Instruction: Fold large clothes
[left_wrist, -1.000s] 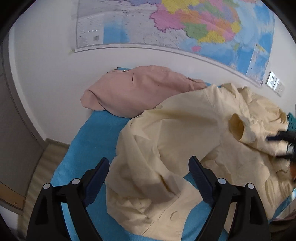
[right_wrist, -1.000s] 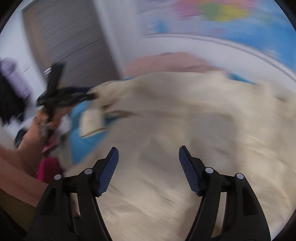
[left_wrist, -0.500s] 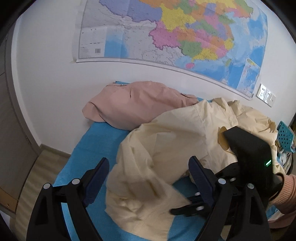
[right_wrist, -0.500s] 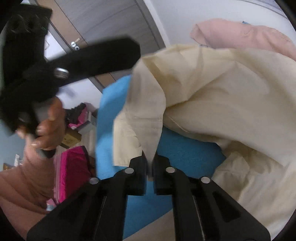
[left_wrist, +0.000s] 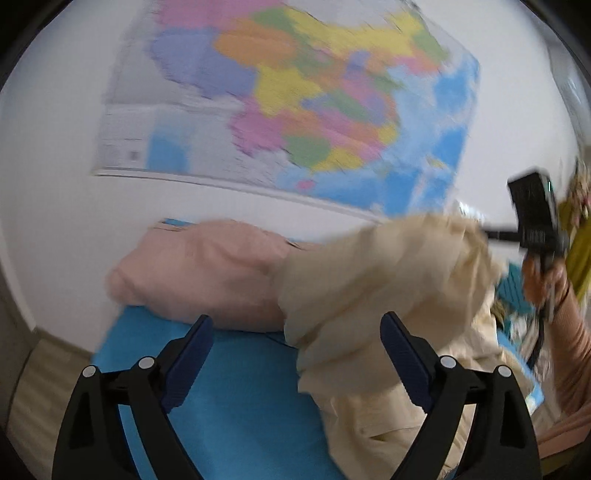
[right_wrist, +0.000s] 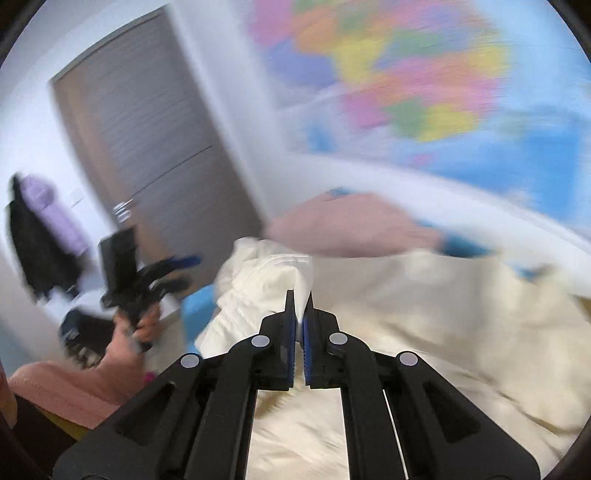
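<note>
Right gripper (right_wrist: 299, 299), lower centre, pinches soft, crumpled cream shirt (right_wrist: 424, 332). Left gripper (left_wrist: 295, 345) gapes wide over blue cloth (left_wrist: 236, 398). Map (left_wrist: 295, 99) lettering blurred, unreadable.

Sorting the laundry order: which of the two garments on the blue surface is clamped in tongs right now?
The cream garment: the right tongs are shut on its bunched edge. The pink garment lies untouched by the wall.

Blur and hidden parts in both wrist views

The wall map (left_wrist: 295, 110) is smeared unreadable; the cream garment (right_wrist: 424, 332) runs off the frame's bottom edge and hides part of the pink garment (left_wrist: 199, 273) behind it.
</note>
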